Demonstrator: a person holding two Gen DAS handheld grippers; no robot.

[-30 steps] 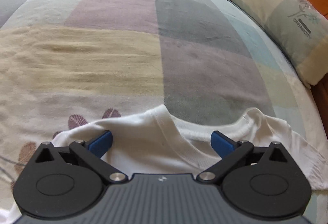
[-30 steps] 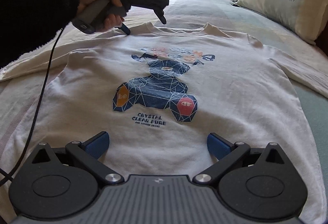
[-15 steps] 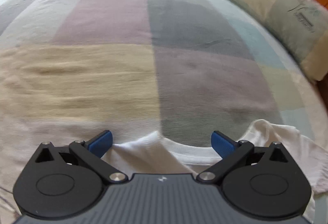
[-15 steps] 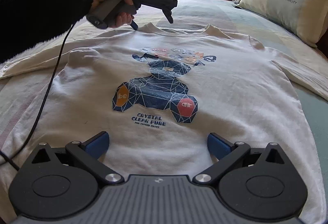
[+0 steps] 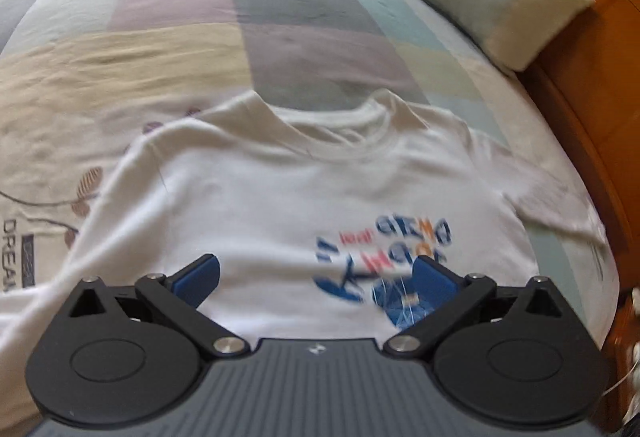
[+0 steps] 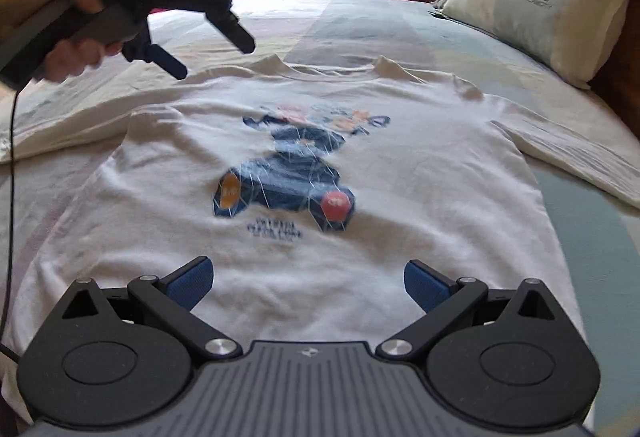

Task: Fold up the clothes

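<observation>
Both grippers stand wide open with nothing between the fingers. Left gripper [image 5: 316,273] has lifted and pulled back from the collar: a second ago its wrist view showed only the neckline and bedspread, half a second ago barely a strip of collar; now that view takes in the collar, shoulders and the top of the chest print. Seen from the right wrist, it hangs in the air above the shirt's left shoulder, clear of the cloth, a hand [image 6: 60,37] round its grip. Right gripper [image 6: 308,281] holds low over the hem, little changed across the second.

White T-shirt [image 6: 320,237] lies print side up, spread flat across the bedspread [image 5: 200,37], collar [image 5: 328,141] away from the right gripper, hem near it. Both sleeves are splayed out to the sides. No fold shows anywhere in the body. Both views are motion-blurred, the left more so.

Reading: the left tool has come off the neckline without carrying cloth along, so the collar sits much as it did. The shirt is laid out and smoothed, which suits folding, but no fold is made at this moment. Whichever grip comes next needs an edge or sleeve pinched cleanly through thin, limp fabric.

Beyond: pillow [image 6: 540,9] against a wooden headboard [image 5: 580,37], window behind.
</observation>
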